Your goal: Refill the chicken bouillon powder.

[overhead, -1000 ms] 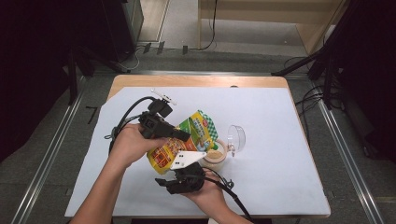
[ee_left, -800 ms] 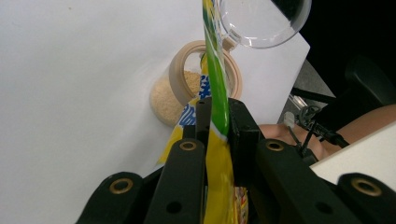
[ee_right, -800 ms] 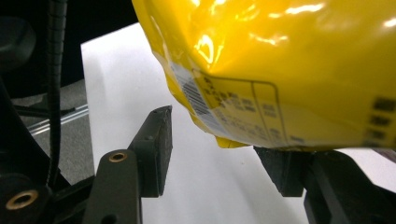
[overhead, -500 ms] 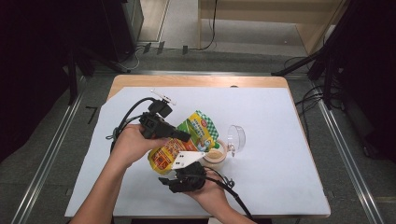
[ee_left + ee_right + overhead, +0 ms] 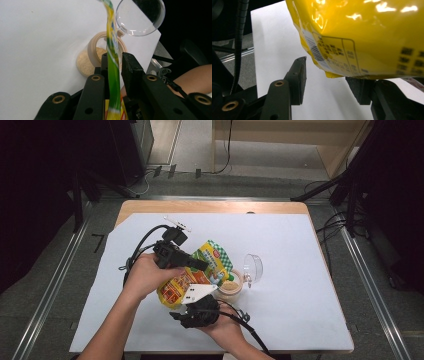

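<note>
One small round jar [image 5: 231,290] stands on the bench [image 5: 300,270] with tan powder inside, its clear lid [image 5: 253,268] hinged open. One yellow-green pouch [image 5: 197,270] hangs tilted over it. The left gripper [image 5: 113,65], its jaws just easing apart, pinches the pouch; the right gripper [image 5: 327,75] gapes half-wide below the pouch's bottom corner.

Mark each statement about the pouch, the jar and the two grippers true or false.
1. The left gripper pinches the yellow-green plastic pouch. True; its fingers have just been opening slightly.
2. The small round jar holds beige powder. True.
3. The clear round lid sits on the jar. False; it stands beside it.
4. The right gripper clamps the pouch. False; its fingers stand apart under the pouch, and they have just been closing.
</note>
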`<state>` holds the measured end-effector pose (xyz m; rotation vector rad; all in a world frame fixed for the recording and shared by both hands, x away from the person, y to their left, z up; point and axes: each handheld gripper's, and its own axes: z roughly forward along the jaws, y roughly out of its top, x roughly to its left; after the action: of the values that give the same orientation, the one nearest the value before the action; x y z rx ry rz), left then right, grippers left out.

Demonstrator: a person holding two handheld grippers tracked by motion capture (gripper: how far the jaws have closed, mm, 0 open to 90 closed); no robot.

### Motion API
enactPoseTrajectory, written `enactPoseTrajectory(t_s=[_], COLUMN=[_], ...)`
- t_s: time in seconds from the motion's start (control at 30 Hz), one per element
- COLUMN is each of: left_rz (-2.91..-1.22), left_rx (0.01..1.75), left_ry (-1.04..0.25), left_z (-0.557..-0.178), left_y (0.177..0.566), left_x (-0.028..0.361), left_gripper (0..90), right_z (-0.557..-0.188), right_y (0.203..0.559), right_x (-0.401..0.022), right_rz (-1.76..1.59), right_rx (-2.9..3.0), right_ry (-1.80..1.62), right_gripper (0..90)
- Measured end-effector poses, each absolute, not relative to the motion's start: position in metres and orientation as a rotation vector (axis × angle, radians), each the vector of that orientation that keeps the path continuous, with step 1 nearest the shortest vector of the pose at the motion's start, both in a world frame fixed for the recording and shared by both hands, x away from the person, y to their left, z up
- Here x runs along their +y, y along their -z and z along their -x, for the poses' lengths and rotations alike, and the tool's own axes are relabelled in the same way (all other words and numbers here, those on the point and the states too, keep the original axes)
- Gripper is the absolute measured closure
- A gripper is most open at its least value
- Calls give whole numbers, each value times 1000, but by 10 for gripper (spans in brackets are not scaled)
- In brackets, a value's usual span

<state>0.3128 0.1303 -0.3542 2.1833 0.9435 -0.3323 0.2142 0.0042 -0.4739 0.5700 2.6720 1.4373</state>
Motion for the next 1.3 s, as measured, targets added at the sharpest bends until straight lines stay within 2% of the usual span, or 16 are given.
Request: enactPoseTrajectory(t_s=[0.23,0.47,1.3], left_rz=[-2158,-2162,-2121], left_rx=[946,933,811], left_ry=[322,351,427], left_z=[-311,-311,-310], left_y=[350,347,331], left_x=[128,134,171], left_gripper=[811,887,889], right_z=[-212,-211,-217], right_y=[472,472,468], right_x=[5,5,-3], right_rz=[-577,-565,-618], right_rx=[2673,2672,2601], right_ry=[-1475,-1481,-1522], right_gripper=[529,517,477])
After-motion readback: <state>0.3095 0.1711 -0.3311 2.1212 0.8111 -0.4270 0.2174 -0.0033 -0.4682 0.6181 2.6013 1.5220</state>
